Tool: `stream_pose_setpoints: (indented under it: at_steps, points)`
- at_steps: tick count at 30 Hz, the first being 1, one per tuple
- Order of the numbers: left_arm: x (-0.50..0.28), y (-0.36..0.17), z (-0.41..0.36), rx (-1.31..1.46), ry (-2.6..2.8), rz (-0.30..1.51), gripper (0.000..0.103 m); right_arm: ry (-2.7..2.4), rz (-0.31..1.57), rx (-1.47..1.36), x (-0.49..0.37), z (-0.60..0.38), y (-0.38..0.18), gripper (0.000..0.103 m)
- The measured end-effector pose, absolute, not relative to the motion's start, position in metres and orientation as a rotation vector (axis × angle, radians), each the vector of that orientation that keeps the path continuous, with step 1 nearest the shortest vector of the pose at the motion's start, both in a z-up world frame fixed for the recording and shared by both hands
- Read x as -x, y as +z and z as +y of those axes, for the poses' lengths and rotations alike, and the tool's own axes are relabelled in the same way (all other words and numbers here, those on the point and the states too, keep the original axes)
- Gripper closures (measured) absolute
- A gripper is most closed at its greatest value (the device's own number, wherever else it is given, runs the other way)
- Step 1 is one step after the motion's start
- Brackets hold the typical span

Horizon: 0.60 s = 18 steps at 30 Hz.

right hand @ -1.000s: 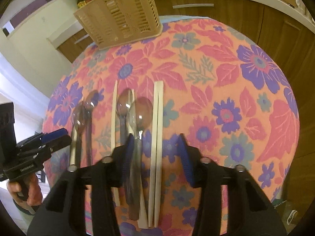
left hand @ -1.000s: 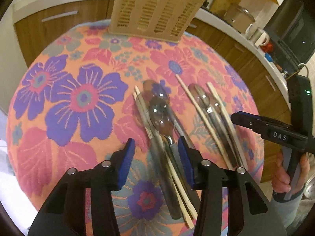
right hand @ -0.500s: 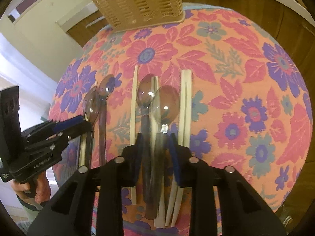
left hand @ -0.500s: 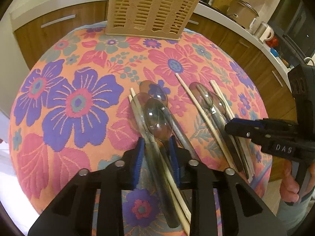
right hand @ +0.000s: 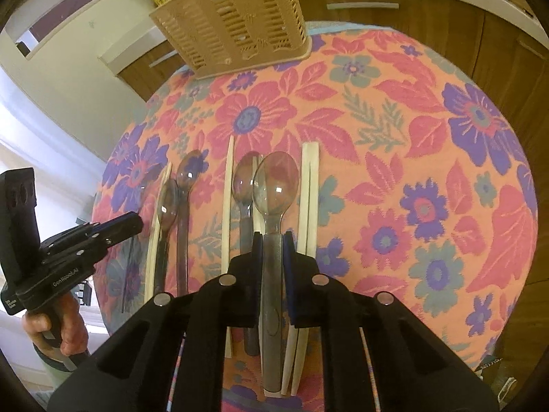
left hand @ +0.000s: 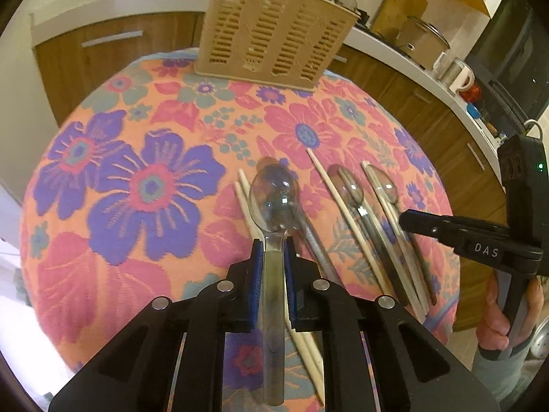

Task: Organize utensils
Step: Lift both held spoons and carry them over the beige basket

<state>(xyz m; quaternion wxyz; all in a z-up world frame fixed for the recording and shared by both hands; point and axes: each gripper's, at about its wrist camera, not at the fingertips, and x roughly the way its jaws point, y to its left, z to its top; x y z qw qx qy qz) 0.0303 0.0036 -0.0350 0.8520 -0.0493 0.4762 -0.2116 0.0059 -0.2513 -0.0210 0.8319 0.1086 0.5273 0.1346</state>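
The left gripper (left hand: 273, 252) was closing on a spoon (left hand: 272, 202), the right gripper (right hand: 272, 245) on another spoon (right hand: 274, 189), both over the table (left hand: 103, 240) before the basket (left hand: 271, 27).

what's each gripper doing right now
left gripper: closing on a clear spoon
right gripper: closing on another clear spoon
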Motion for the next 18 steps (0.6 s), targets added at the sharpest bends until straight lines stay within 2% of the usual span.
stream_pose_setpoints:
  at_steps: [10,11,12,14,18]
  points:
    - [-0.047,-0.044,0.040,0.030,-0.278,0.990,0.092,0.145,1.124,-0.108,-0.030,-0.280,-0.027,0.094]
    - [-0.047,-0.045,0.041,0.034,-0.280,0.989,0.090,0.142,1.130,-0.103,-0.031,-0.281,-0.030,0.094]
    - [-0.047,-0.046,0.042,0.028,-0.284,0.994,0.083,0.139,1.135,-0.096,-0.032,-0.281,-0.032,0.094]
    - [-0.047,-0.047,0.040,-0.005,-0.299,1.002,0.075,0.139,1.151,-0.090,-0.033,-0.280,-0.037,0.093]
    - [-0.052,-0.047,0.032,-0.069,-0.307,1.042,0.073,0.160,1.188,-0.060,-0.038,-0.278,-0.038,0.091]
